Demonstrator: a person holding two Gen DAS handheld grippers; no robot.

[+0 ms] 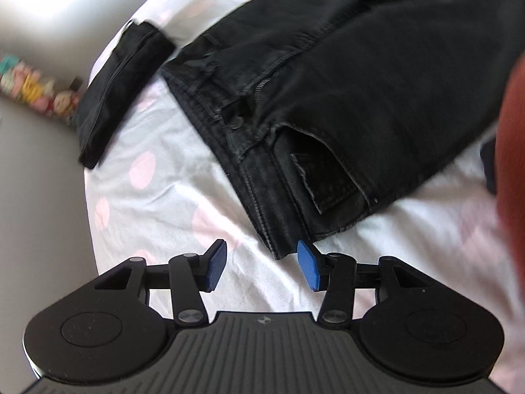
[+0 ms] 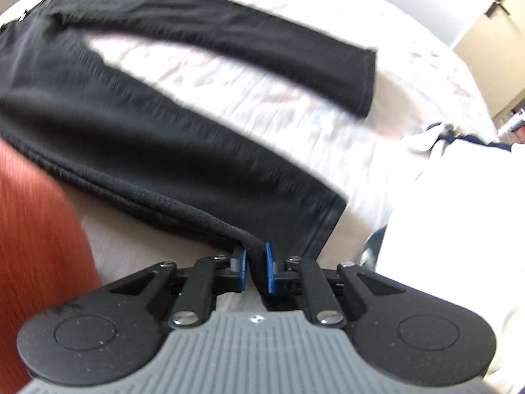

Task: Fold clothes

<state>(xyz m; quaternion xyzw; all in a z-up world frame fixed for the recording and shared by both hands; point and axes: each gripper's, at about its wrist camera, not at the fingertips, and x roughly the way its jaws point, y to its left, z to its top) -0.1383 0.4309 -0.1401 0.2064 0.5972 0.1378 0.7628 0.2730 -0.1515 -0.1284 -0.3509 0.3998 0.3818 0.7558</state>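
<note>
Black jeans spread on a spotted bedsheet; one gripper pinching a leg, the other released.

Right wrist view, bottom centre: right gripper (image 2: pixel 255 267) clenched on the side seam near the hem of the jeans (image 2: pixel 170 151), cloth bunched between the blue pads (image 2: pixel 269 271). Legs splay toward the upper right, blurred. White garment (image 2: pixel 436 177) at right edge; rust-red sleeve (image 2: pixel 36 223) lower left. Left wrist view, bottom centre: left gripper (image 1: pixel 262 269) released, right pad just beside the waistband corner, contact unclear. Jeans (image 1: pixel 377 75) fill the upper right, fly open, pocket showing. Bedsheet (image 1: pixel 170 197) pale with pink dots.
</note>
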